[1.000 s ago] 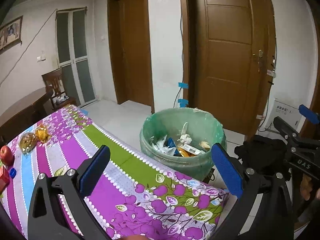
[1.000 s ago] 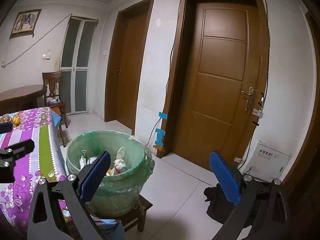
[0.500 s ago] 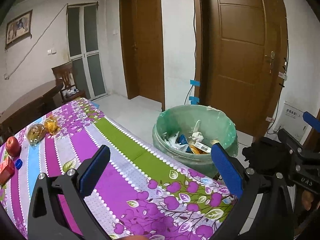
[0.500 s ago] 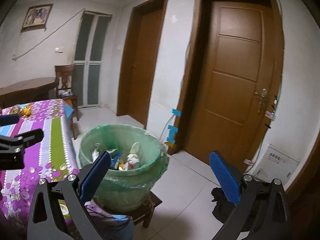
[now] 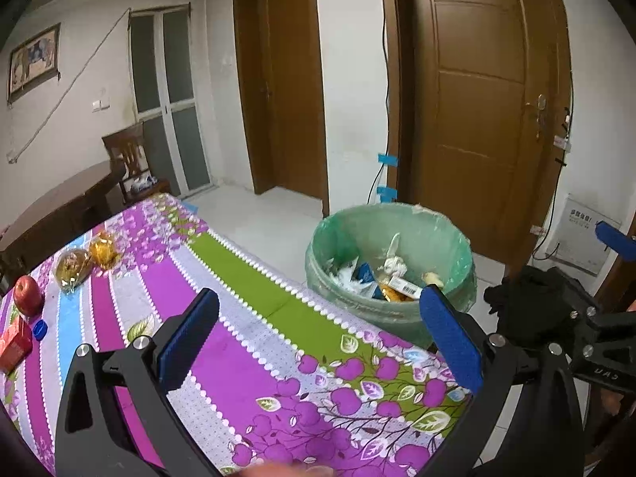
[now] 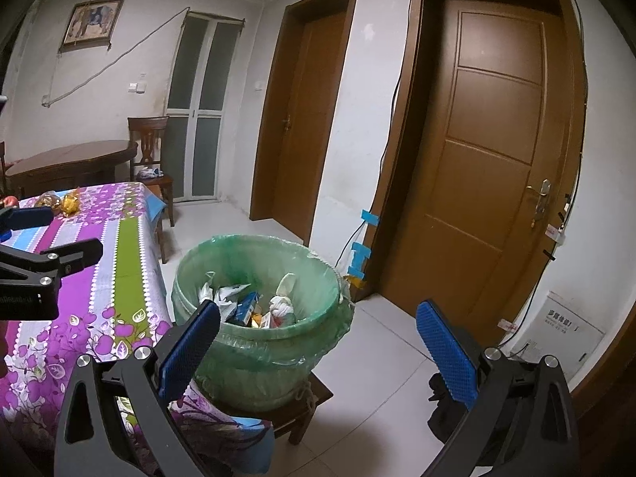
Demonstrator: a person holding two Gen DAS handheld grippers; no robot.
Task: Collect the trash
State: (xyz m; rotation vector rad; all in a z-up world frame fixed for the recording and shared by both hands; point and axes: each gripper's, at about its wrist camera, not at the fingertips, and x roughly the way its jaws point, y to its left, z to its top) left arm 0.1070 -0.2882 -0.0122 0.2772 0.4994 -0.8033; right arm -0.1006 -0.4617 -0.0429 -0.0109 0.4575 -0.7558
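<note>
Both hand-held grippers, left hand-held gripper [image 5: 314,342] and right hand-held gripper [image 6: 318,344], gape empty. One round green-bagged trash bin [image 6: 258,342] sits beside the floral purple tabletop [image 5: 238,357], which carries one red apple [image 5: 27,295] and two wrapped yellowish snacks [image 5: 85,260].

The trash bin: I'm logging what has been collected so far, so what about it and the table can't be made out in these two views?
- Trash bin: the lower contents are buried under the top wrappers in both views, and the labels are too small to read.
- Red carton: cut off by the left wrist view's edge.
- Table: its near edge is hidden behind the left gripper.
- Stool under the bin: mostly covered by the bin and the tablecloth.
</note>
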